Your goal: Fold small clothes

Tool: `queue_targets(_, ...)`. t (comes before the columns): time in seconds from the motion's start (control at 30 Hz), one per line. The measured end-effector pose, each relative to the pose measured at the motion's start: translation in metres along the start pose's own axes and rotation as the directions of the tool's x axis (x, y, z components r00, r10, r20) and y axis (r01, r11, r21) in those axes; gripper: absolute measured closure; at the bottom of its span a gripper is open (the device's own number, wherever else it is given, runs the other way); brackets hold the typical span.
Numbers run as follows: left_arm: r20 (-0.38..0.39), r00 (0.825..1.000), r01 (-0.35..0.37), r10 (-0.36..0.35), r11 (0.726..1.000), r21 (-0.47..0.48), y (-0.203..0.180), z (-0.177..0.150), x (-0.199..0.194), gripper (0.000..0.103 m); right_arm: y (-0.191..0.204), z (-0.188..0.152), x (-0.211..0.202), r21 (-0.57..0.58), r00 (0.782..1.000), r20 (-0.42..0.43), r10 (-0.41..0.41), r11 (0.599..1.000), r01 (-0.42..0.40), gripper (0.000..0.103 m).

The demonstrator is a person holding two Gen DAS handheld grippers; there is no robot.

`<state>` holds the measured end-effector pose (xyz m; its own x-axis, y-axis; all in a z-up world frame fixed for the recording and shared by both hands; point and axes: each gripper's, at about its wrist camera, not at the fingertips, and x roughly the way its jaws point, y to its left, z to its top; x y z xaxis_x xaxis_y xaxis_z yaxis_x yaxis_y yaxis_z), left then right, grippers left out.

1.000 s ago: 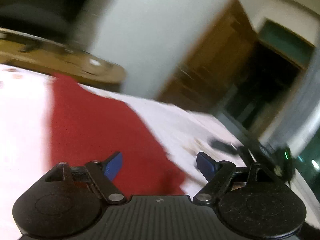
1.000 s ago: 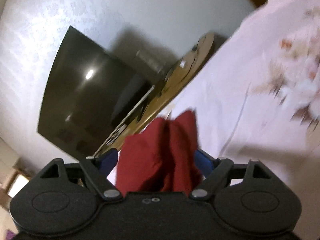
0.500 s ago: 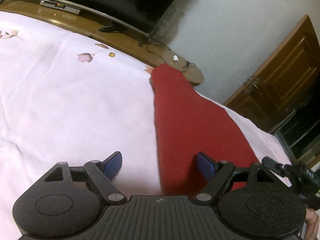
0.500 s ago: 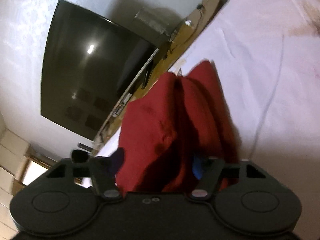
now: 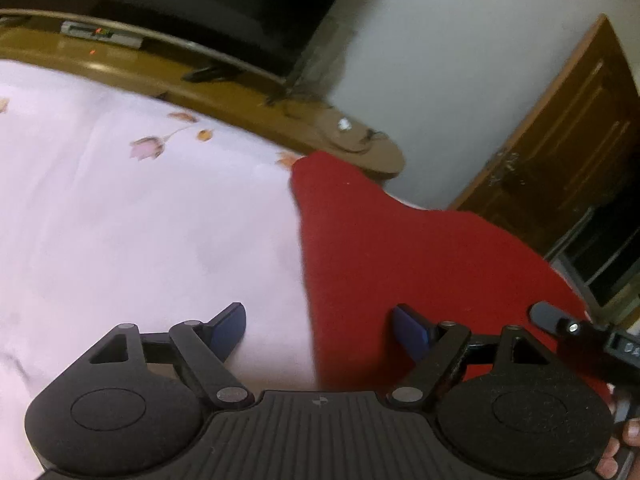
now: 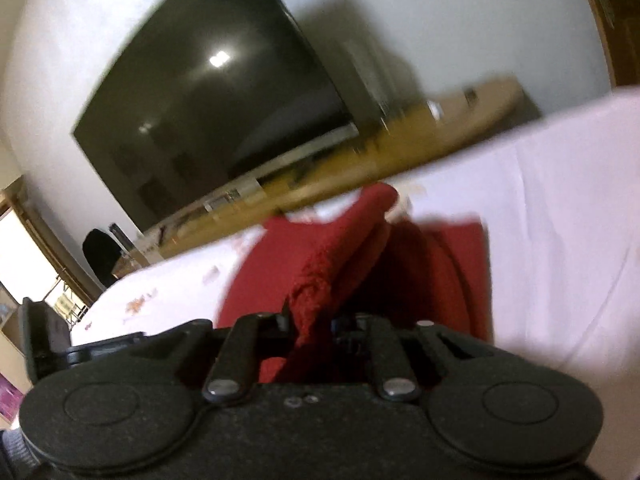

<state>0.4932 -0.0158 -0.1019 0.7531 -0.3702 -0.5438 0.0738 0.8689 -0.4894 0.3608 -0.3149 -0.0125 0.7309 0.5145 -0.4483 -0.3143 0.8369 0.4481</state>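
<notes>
A: Left wrist view first. What can you count?

B: One red cloth [image 5: 400, 248], lying flat on one bed sheet [image 5: 140, 216], pale pink with a few flower prints. One left gripper [image 5: 320, 330] with two blue fingertips [image 5: 230, 326], spread wide, holding nothing. Beyond the bed, one wooden shelf [image 5: 248, 96] with one TV [image 5: 208, 4] on it, and one wooden door [image 5: 560, 148] on the right.

A: Where is the cloth relative to those jaws?

B: Its left edge runs down between them. The left fingertip sits over bare sheet, just beside the cloth; the right fingertip is over the red fabric. Whether either touches the surface, I cannot tell. At the far right, part of the right gripper [image 5: 576, 332] pokes into view at the cloth's edge, with a few fingers of a hand [image 5: 620, 448] below it.

A: And the right wrist view?

B: It is blurred. One right gripper [image 6: 316, 322], its jaws clenched on a bunched fold of the same cloth [image 6: 340, 252]. The pinched fold rises as a ridge straight out from the jaws, while the rest lies spread on the sheet [image 6: 560, 220] to either side. One TV [image 6: 212, 112] on the wall side, one shelf [image 6: 360, 172] beneath it. The left gripper [image 6: 48, 344] shows at the left edge.
</notes>
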Motion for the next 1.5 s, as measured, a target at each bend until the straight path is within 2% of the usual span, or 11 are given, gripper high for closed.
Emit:
queue_targets(0.13,0.001,1.000,0.017,-0.017,0.997,0.078,-0.023,0.001,0.003,0.023,0.009,0.001,-0.025,-0.047,0.998,0.067,-0.019,0.999,0.023,0.089)
queue_targets(0.33,-0.080,0.997,0.002,0.006,0.995,0.104,-0.030,-0.004,0.025,0.023,-0.056,-0.028,0.003,0.157,0.993,-0.042,-0.108,0.981,0.113,0.089)
queue_targets(0.43,-0.090,0.996,0.004,0.006,0.993,0.114,-0.030,-0.001,0.022,0.023,-0.066,-0.040,-0.001,0.224,0.997,-0.017,-0.077,0.971,0.079,0.087)
queue_targets(0.63,-0.011,1.000,0.025,-0.023,0.991,0.132,-0.026,0.027,0.014,0.023,-0.074,-0.019,-0.012,0.224,0.997,0.071,-0.033,0.974,0.016,0.054)
queue_targets(0.7,-0.015,1.000,0.013,-0.011,0.990,0.137,-0.022,0.037,0.022,0.023,-0.086,-0.007,-0.005,0.266,0.995,0.094,-0.014,0.964,-0.012,0.054)
queue_targets(0.9,-0.067,0.998,0.026,-0.018,0.990,0.135,-0.019,0.048,0.052,0.023,-0.108,0.017,0.044,0.301,0.999,0.036,-0.023,0.954,0.011,0.058)
queue_targets(1.0,-0.089,0.996,0.019,-0.006,0.990,0.137,-0.021,0.050,0.065,0.023,-0.097,0.016,0.041,0.214,0.998,0.048,-0.042,0.976,0.031,0.093)
queue_targets(1.13,-0.097,0.994,-0.032,0.051,0.982,0.189,-0.033,0.048,0.077,0.022,-0.078,0.010,0.033,0.047,0.983,0.104,-0.152,0.988,0.148,0.094)
queue_targets(1.3,-0.107,0.991,-0.055,0.075,0.982,0.182,-0.033,0.046,0.084,0.008,-0.089,0.003,0.048,0.075,0.972,0.009,-0.235,0.969,0.234,0.092)
queue_targets(1.43,-0.060,0.998,-0.014,0.025,0.985,0.174,-0.028,0.041,0.050,0.008,-0.077,0.010,0.027,0.077,0.970,0.001,-0.244,0.967,0.244,0.060)
queue_targets(1.5,-0.051,0.999,0.021,-0.013,0.986,0.166,-0.024,0.029,0.027,0.008,-0.068,0.005,-0.001,0.109,0.981,0.024,-0.191,0.976,0.187,0.055)
